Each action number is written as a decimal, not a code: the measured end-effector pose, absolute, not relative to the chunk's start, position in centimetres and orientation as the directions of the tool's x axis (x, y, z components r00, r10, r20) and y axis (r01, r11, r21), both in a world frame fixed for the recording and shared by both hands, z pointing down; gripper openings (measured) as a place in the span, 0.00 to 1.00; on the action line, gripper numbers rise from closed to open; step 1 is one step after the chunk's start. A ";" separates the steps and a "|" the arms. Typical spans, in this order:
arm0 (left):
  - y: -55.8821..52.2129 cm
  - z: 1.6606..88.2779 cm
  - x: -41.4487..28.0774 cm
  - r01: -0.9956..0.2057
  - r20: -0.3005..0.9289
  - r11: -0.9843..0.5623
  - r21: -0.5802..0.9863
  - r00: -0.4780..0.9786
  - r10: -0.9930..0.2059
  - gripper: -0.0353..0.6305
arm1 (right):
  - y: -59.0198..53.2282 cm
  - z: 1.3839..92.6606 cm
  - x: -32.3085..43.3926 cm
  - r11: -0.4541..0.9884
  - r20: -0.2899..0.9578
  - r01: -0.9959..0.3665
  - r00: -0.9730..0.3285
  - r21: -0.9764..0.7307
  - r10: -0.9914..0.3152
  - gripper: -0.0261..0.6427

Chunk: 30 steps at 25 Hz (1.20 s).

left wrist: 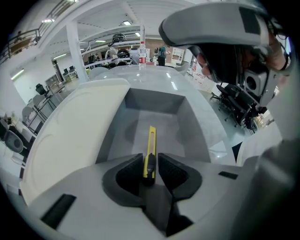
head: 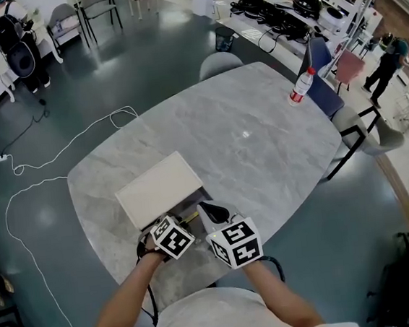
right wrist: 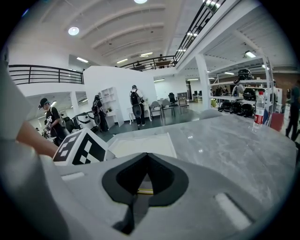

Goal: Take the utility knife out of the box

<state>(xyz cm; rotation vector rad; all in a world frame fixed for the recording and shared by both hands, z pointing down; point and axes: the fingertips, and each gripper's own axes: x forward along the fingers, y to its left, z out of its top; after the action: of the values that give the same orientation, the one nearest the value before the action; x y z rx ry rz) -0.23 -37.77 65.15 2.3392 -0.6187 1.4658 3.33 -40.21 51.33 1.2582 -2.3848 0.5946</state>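
Observation:
A white box (head: 158,188) lies open at the near edge of the marble table (head: 261,146), its lid folded back to the left. In its grey tray (left wrist: 154,101) lies the yellow utility knife (left wrist: 151,138) with a black slider. My left gripper (left wrist: 150,161) points steeply down into the tray. The knife's near end sits between its pads, with a thin gap still showing on the right side. My right gripper (right wrist: 146,157) hovers just right of it, tips together and nothing held. A yellow strip of the knife shows through the hollow behind them.
A plastic bottle with a red cap (head: 300,87) stands at the table's far right edge. Chairs (head: 219,63) (head: 361,128) ring the far side. A white cable (head: 59,160) snakes over the floor at left. People stand in the far corners.

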 end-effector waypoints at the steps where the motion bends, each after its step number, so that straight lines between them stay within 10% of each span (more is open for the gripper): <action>1: -37.8 65.1 -0.2 -0.509 0.904 -0.860 0.035 0.383 -0.190 0.18 | -40.2 51.3 3.2 0.512 0.511 -0.838 -0.529 -0.189 -0.678 0.05; 30: -37.4 58.2 0.3 -0.667 0.789 -0.734 -0.127 0.380 -0.482 0.14 | -36.3 48.6 6.1 0.561 0.452 -0.810 -0.571 -0.172 -0.685 0.05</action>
<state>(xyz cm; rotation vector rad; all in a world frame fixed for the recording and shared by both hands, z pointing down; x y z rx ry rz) 0.34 -37.35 58.24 2.4264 -1.0267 1.2777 6.11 -36.29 48.56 1.2253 -2.4641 0.5219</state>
